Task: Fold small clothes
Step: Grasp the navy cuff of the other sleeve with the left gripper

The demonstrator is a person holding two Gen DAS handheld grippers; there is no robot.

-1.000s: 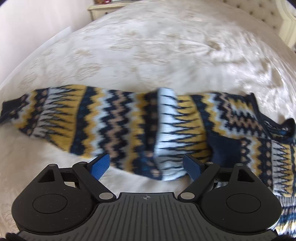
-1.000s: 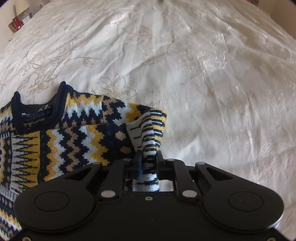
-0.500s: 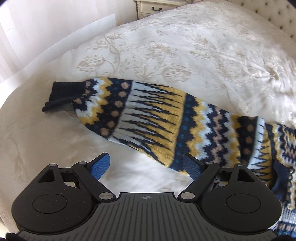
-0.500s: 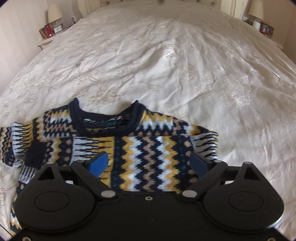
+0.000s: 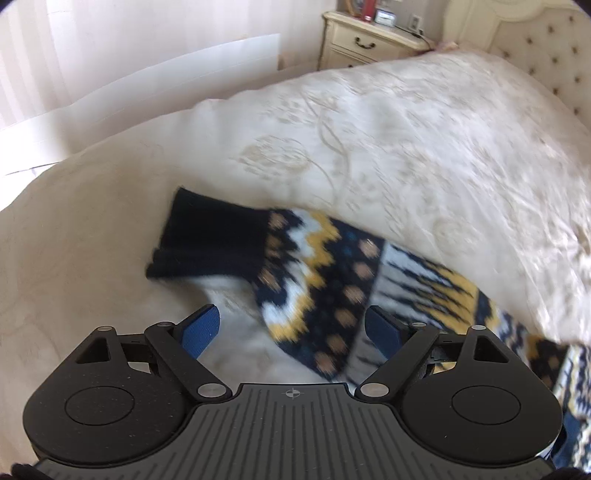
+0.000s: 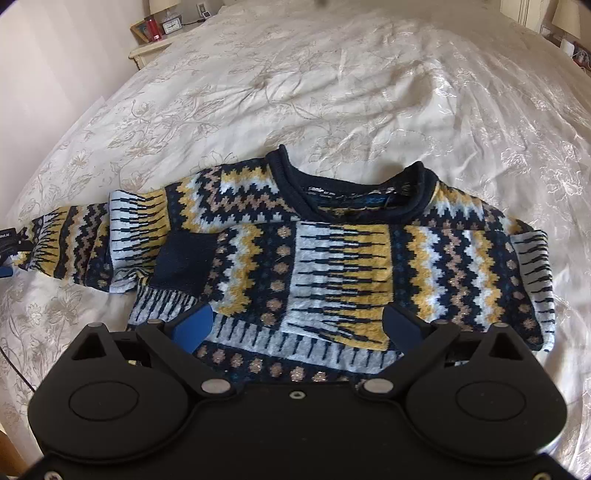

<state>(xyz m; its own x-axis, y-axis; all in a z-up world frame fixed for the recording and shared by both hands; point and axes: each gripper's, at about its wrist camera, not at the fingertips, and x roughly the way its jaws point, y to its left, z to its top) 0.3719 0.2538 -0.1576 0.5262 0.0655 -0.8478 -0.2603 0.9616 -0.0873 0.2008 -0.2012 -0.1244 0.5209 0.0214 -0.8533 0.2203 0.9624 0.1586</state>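
A small navy, yellow and white patterned knit sweater (image 6: 343,258) lies flat on the bed, neck hole away from me. Its right sleeve is folded across the chest, dark cuff (image 6: 184,264) at the left. Its left sleeve (image 6: 85,240) stretches out to the left. In the left wrist view that sleeve (image 5: 332,288) lies in front of me, its navy cuff (image 5: 210,240) at the far left. My left gripper (image 5: 291,328) is open over the sleeve near the cuff, holding nothing. My right gripper (image 6: 297,325) is open above the sweater's lower body, holding nothing.
The bed has a cream embroidered cover (image 6: 332,81). Its left edge (image 5: 110,155) drops off near the sleeve cuff. A cream nightstand (image 5: 365,40) stands beyond the bed corner by a tufted headboard (image 5: 535,55). A second nightstand with a lamp (image 6: 565,22) is at the far right.
My right gripper let go of the folded right sleeve, opened and drew back above the sweater. My left gripper moved left along the outstretched sleeve to its cuff end, staying open.
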